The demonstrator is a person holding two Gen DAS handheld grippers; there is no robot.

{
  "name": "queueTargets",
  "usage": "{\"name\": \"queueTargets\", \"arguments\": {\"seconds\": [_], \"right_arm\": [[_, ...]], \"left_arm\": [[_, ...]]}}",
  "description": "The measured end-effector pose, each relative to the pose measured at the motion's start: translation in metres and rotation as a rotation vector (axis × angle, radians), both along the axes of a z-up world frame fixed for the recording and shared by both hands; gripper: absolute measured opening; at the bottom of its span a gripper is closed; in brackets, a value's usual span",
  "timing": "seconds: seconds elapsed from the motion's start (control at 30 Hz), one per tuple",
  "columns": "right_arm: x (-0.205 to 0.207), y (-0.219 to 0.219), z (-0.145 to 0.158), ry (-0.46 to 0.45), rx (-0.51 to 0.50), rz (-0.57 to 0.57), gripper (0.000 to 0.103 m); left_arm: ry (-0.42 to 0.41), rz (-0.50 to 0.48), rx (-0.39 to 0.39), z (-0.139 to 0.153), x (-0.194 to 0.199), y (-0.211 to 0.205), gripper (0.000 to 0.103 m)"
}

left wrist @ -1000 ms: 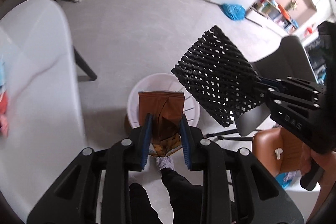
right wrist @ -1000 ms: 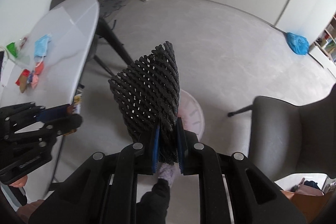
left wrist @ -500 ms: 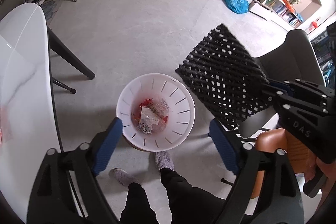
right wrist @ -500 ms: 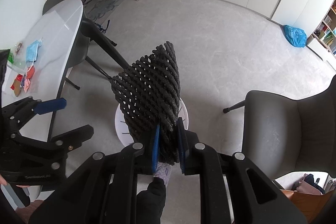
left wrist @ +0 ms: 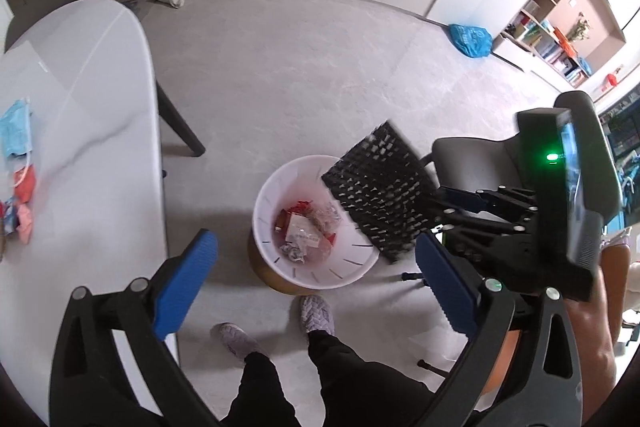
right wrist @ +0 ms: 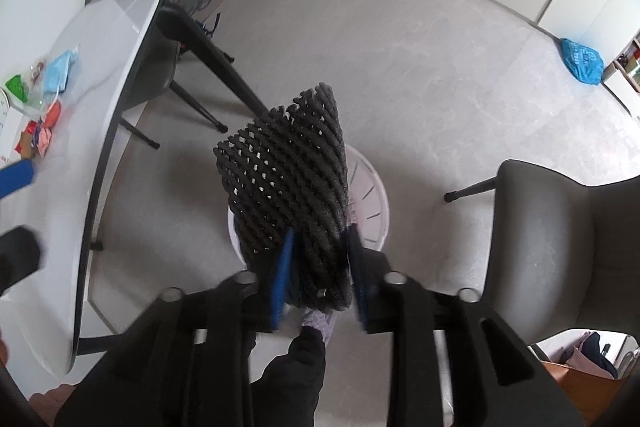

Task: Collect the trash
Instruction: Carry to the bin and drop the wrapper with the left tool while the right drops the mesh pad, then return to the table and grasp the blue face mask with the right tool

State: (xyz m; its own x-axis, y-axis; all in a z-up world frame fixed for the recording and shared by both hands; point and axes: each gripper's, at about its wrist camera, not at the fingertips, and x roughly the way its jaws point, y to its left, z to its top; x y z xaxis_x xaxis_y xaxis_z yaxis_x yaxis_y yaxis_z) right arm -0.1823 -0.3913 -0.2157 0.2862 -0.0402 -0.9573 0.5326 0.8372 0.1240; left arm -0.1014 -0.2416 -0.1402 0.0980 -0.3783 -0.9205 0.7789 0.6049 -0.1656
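Observation:
A white slotted trash bin (left wrist: 316, 267) stands on the floor with wrappers (left wrist: 306, 229) inside. My left gripper (left wrist: 316, 283) is open wide and empty, above the bin's near side. My right gripper (right wrist: 320, 279) holds a black foam mesh sheet (right wrist: 292, 183) over the bin (right wrist: 372, 203); its jaws have parted somewhat and the mesh still sits between them. In the left wrist view the mesh (left wrist: 380, 191) hangs over the bin's right rim. More trash, a blue mask (left wrist: 16, 129) and red scraps (left wrist: 24, 183), lies on the white table (left wrist: 92, 131).
A grey chair (right wrist: 560, 251) stands right of the bin. The table's black legs (right wrist: 212, 55) are to the left. My feet (left wrist: 316, 309) are just before the bin. A blue bag (right wrist: 582, 61) lies on the far floor.
The left gripper dropped a brown snack bag into the bin and opened wide. The right gripper has brought the mesh over the bin and its jaws have begun to part.

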Motion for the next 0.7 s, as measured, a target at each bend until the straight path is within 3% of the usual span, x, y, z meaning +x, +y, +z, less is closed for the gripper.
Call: {"name": "queueTargets", "arguments": {"seconds": [0.03,0.1,0.2,0.7], "right_arm": [[0.004,0.003,-0.005,0.001,0.004,0.005,0.05],[0.009,0.006,-0.01,0.005,0.006,0.007,0.073],[0.016,0.009,-0.013,0.014,0.023,0.001,0.087],[0.023,0.039,0.063,-0.104,-0.002,-0.024,0.1]], "left_arm": [[-0.001,0.006,0.0,0.001,0.001,0.003,0.095],[0.004,0.022,-0.002,0.003,0.005,0.008,0.095],[-0.001,0.045,-0.002,0.007,0.01,0.016,0.095],[-0.027,0.124,-0.046,0.024,0.024,0.056,0.095]]}}
